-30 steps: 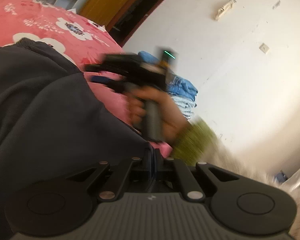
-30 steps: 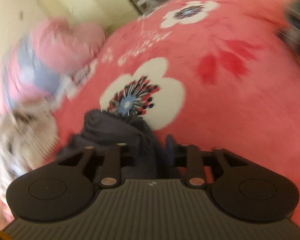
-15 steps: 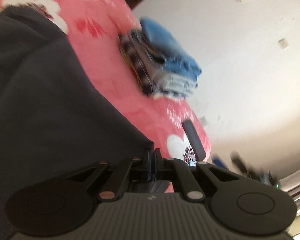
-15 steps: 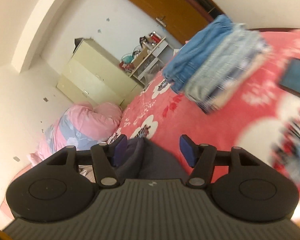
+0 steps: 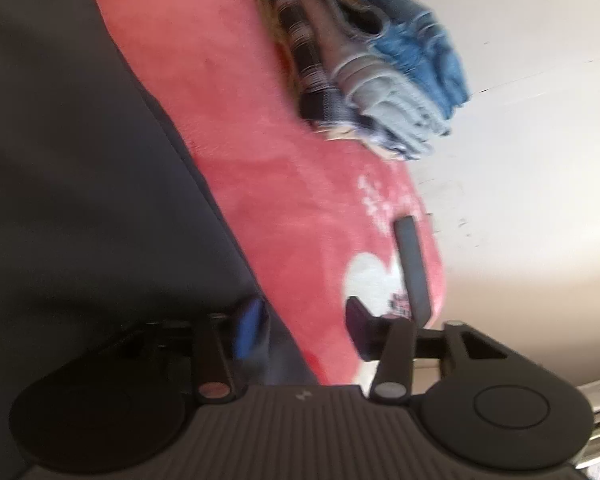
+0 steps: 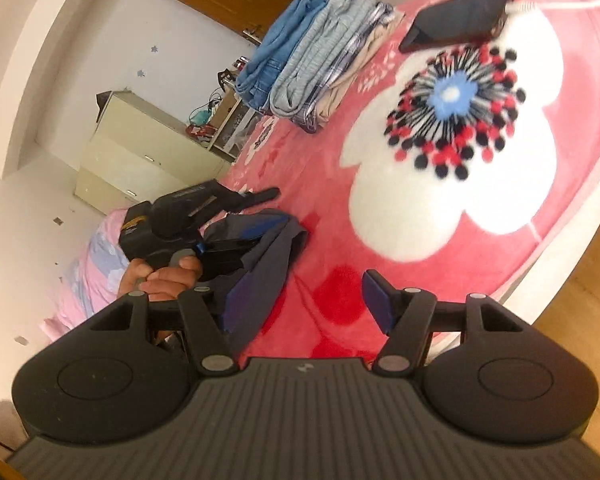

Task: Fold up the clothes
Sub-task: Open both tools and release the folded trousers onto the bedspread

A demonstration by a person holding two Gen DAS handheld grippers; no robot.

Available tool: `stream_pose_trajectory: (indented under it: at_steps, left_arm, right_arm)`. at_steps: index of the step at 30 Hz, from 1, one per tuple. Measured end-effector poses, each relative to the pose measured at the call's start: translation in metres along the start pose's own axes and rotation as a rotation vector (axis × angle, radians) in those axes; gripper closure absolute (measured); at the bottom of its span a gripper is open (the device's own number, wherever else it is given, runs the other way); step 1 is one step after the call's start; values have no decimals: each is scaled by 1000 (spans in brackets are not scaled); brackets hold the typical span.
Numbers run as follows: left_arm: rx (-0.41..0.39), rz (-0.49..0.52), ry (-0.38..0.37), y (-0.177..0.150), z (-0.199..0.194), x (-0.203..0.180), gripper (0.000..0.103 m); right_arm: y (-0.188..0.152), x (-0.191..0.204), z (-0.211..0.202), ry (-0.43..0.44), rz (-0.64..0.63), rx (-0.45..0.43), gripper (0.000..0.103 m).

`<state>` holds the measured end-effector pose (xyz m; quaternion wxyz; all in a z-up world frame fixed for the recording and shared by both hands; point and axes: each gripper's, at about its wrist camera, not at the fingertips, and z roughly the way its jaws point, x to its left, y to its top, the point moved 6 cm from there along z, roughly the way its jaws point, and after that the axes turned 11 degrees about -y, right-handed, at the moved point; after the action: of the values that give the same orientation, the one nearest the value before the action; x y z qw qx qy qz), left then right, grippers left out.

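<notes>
Dark cloth, the gray garment (image 5: 80, 184), fills the whole left side of the left wrist view and lies on the pink flower blanket (image 5: 300, 208) of the bed. Its edge runs from the top of the frame down to the jaws at the bottom. The left gripper (image 5: 300, 328) has just let its jaws spread, and one pad sits right at the cloth edge while the other is over bare blanket. No cloth is pinched.

In the right wrist view, a bunched corner of the same garment (image 6: 268, 264) lies at the lower left, long and thin, pointing up and to the right. The right gripper (image 6: 304, 304) has also just been opening its jaws. They stand wide, with the left pad just beside the cloth and the right pad over the red blanket. Nothing is held there either. The person's hand (image 6: 160, 276) holds the other tool just above that corner, so the left side is nearer to it.

A stack of folded clothes (image 6: 312, 56) sits in the upper middle, well apart. A phone (image 6: 460, 18) with a white cable lies at the upper right. Neither seems to block the way. The next grab likely needs a clean edge of the gray cloth.
</notes>
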<state>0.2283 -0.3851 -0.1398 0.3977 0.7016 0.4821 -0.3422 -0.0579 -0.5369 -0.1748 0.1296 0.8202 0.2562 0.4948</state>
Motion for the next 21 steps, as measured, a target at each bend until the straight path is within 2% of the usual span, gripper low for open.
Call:
stream_pose_trajectory:
  at_steps: [5, 9, 12, 16, 21]
  left_arm:
    - [-61, 62, -38, -6, -51, -23, 43]
    - [-122, 181, -26, -25, -119, -42, 37]
    - [-164, 276, 24, -43, -167, -52, 35]
    - [-194, 406, 152, -80, -227, -53, 33]
    - [-184, 496, 302, -115, -258, -45, 32]
  right_arm:
    - [5, 7, 8, 18, 10, -11, 41]
    - [6, 17, 10, 24, 15, -24, 40]
    - [2, 20, 11, 36, 24, -12, 40]
    - [-3, 25, 11, 45, 32, 1, 40]
    - [-7, 34, 9, 57, 37, 5, 39]
